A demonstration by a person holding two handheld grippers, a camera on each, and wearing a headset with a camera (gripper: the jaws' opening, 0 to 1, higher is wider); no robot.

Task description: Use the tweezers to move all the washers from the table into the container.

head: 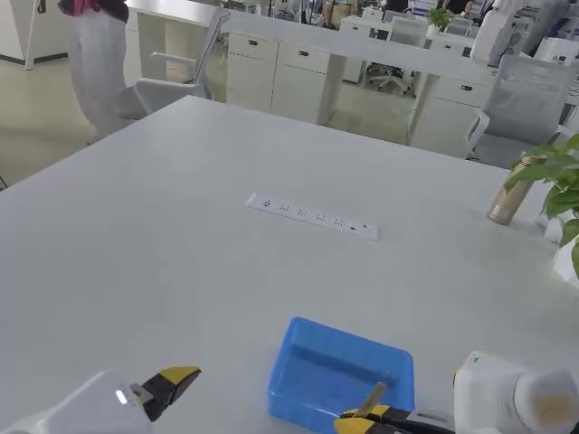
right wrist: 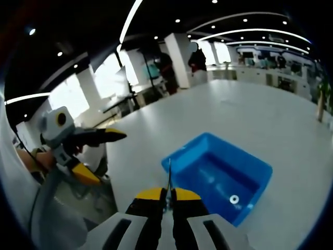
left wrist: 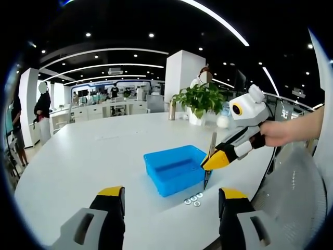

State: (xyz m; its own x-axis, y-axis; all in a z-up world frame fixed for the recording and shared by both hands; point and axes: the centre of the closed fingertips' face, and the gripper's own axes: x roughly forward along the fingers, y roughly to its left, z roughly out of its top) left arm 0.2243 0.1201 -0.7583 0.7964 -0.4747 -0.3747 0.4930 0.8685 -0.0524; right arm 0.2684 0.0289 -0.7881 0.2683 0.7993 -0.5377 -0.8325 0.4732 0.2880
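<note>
- An open-plan office, a wide white table [head: 181, 235] with a power strip [head: 312, 217] at its middle: at the near edge sits the blue container [left wrist: 174, 169], with the loose washers [left wrist: 193, 199] on the tabletop just beside its front corner.
- One washer [right wrist: 234, 199] already lies on the container floor; the cluster on the table suggests the job is only partly done.
- The right gripper [right wrist: 167, 191] has its jaws closed tight on the tweezers [right wrist: 169, 177], whose tips, seen from the left gripper view, point down close above the washers.
- The left gripper [left wrist: 171, 194] is spread wide, holds nothing and hangs well apart from the container.
- Risk one: the washers are thin and lie flat, so a slightly off pinch would likely flick one across the smooth table, or over the nearby edge.
- Risk two: the tweezers are gripped by narrow jaws; a hard press on the table could twist them in the grip and spoil the aim.
- Risk three: the container looks light and nothing steadies it, so a brush from the tweezers could shove it aside.
</note>
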